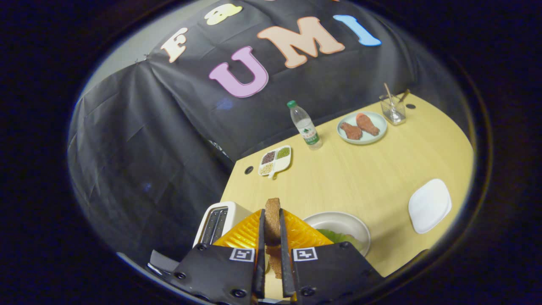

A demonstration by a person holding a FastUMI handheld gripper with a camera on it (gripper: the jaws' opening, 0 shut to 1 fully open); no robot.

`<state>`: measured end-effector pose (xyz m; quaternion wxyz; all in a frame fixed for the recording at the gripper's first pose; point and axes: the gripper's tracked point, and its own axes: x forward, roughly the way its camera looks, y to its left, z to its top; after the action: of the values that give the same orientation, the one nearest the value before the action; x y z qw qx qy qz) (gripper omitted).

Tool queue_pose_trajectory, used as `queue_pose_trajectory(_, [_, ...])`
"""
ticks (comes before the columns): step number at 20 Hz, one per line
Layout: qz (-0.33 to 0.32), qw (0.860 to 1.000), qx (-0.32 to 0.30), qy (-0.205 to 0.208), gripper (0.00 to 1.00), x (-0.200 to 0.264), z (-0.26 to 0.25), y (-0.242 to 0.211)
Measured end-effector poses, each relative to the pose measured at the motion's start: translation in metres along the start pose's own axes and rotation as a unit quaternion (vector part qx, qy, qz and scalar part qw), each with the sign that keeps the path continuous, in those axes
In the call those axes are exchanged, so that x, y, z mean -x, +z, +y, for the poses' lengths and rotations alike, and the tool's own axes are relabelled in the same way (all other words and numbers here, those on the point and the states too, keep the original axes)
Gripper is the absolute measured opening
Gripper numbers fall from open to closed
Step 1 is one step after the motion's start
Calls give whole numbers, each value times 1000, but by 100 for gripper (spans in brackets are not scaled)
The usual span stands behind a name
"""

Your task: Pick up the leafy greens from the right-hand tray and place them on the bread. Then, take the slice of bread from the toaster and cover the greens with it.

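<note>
Bread [272, 216] stood upright, clamped between your gripper [272, 220] fingers, lifted beside the toaster [218, 220]. Greens [338, 237] lay on the plate [338, 220] just ahead; next you needed to lower it flat onto them.

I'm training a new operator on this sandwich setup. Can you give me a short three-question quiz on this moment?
1. True or false: the gripper is shut on the bread slice.
2. What lies in the white bowl beside the fingers? A) leafy greens B) chicken C) beans
3. Fill in: the toaster stands next to the fingers and its slots look ____.

Key: 1 true; 2 A, the leafy greens; 3 empty.
</note>
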<state>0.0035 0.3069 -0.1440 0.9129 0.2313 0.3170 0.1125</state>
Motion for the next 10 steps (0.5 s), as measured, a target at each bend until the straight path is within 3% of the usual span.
queue_pose_trajectory(5, [0,996,-90,-22,19,-30,-27,-29])
queue_pose_trajectory(10, [-13,994,-70,-86,19,-33,-69,-52])
